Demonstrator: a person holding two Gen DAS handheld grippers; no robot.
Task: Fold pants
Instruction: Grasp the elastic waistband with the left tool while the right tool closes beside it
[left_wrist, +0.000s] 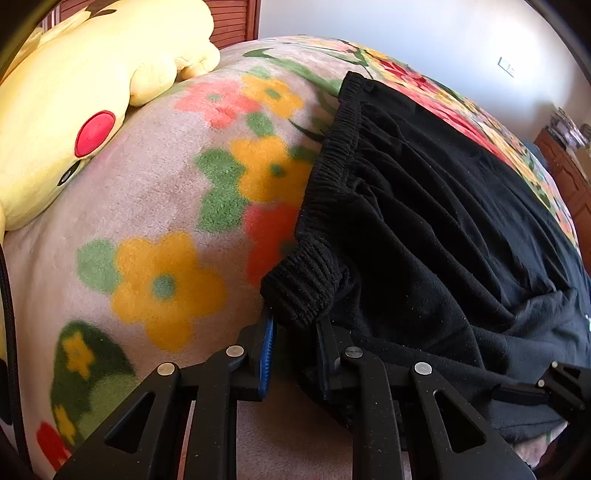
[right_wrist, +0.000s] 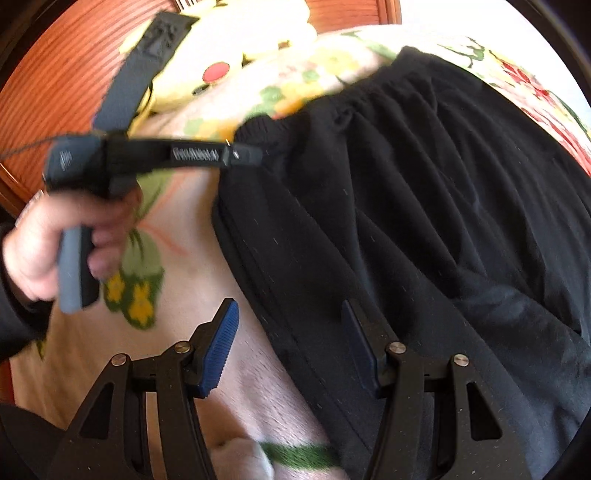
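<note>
Currently the left gripper (left_wrist: 293, 332) pinches the ribbed corner of the waistband (left_wrist: 301, 284) of the black pants (left_wrist: 424, 229), near the front edge of the flowered blanket (left_wrist: 147, 206) that covers the bed. The right gripper (right_wrist: 291, 347) stands spread, nothing between its pads; one finger rests over the pants' side edge, the other over bare blanket.

The pants lie flat along the blanket's right half, waistband toward the yellow plush toy (left_wrist: 74, 92) at the far left corner.

Risks from this state:
- The left pinch holds only the thick rib — a quick lift could let it slip, or could take a single layer and leave the one beneath behind.
- The right gripper, if closed where it stands, may catch blanket pile along with the seam, dragging the cover and wrinkling the fold.
- Uneven lift between the two grippers would skew the fold line.

Limits of view: the legs and cuffs run out of both views. Whether the pants are already doubled cannot be told. The right wrist view is motion-blurred around the person's hand (right_wrist: 44, 243).
</note>
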